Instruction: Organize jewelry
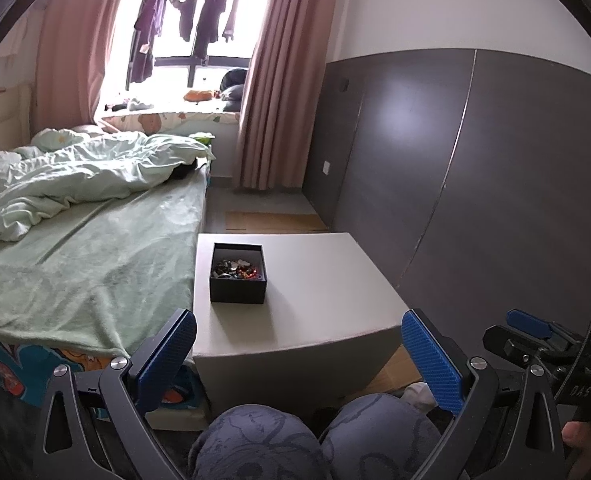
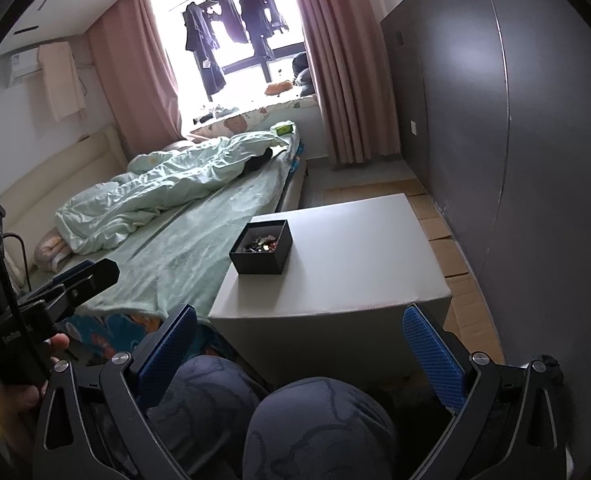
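Observation:
A small black open box [image 1: 238, 274] [image 2: 262, 247] stands near the left edge of a low grey table [image 1: 323, 300] [image 2: 347, 272]. Mixed jewelry [image 1: 237, 269] [image 2: 260, 244] of beads and stones fills its bottom. My left gripper [image 1: 298, 354] is open, held back from the table's near edge, with nothing between its blue pads. My right gripper [image 2: 300, 350] is open too, also short of the table and holding nothing. The right gripper [image 1: 535, 340] shows at the right edge of the left wrist view; the left gripper [image 2: 71, 284] shows at the left of the right wrist view.
A bed [image 1: 75, 248] [image 2: 183, 240] with a green sheet and rumpled duvet lies against the table's left side. A dark grey wall panel [image 1: 475, 168] [image 2: 515, 140] runs along the right. The person's knees [image 1: 315, 440] [image 2: 275, 420] sit below the grippers. Cardboard [image 2: 451, 256] covers the floor.

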`<act>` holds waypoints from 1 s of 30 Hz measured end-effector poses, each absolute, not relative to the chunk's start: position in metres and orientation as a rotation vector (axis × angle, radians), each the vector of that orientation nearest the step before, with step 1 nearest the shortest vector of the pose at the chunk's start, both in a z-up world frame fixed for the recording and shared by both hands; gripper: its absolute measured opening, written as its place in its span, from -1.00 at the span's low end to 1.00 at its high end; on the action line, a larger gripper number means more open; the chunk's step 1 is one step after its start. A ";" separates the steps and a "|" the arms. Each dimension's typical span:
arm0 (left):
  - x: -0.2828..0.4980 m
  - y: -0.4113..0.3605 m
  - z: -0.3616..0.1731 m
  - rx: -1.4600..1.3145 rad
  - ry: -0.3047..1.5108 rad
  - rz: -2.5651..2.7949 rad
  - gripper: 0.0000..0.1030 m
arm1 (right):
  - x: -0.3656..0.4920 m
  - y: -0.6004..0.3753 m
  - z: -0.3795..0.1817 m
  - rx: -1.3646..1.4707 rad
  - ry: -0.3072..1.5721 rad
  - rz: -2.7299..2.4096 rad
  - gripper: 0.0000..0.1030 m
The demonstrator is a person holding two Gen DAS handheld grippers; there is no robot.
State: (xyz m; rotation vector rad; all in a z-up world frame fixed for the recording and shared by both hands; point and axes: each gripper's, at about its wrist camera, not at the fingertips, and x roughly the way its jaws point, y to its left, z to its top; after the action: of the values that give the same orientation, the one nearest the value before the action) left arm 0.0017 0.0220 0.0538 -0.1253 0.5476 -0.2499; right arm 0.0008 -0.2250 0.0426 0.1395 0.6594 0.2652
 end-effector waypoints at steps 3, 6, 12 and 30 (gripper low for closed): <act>0.001 0.022 0.054 -0.126 0.547 -0.254 0.99 | 0.001 -0.225 0.042 0.139 0.661 0.259 1.00; -0.001 0.020 0.054 -0.123 0.542 -0.260 0.99 | 0.001 -0.226 0.042 0.148 0.662 0.250 1.00; -0.005 0.018 0.057 -0.121 0.534 -0.269 0.99 | 0.001 -0.230 0.041 0.163 0.661 0.235 1.00; -0.011 0.017 0.059 -0.116 0.545 -0.273 0.99 | -0.006 -0.231 0.045 0.169 0.652 0.234 1.00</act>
State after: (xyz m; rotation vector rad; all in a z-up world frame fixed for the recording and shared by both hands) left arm -0.0106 0.0169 0.0588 -0.1164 0.5447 -0.2727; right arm -0.0056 -0.2313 0.0449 0.1690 0.6519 0.2335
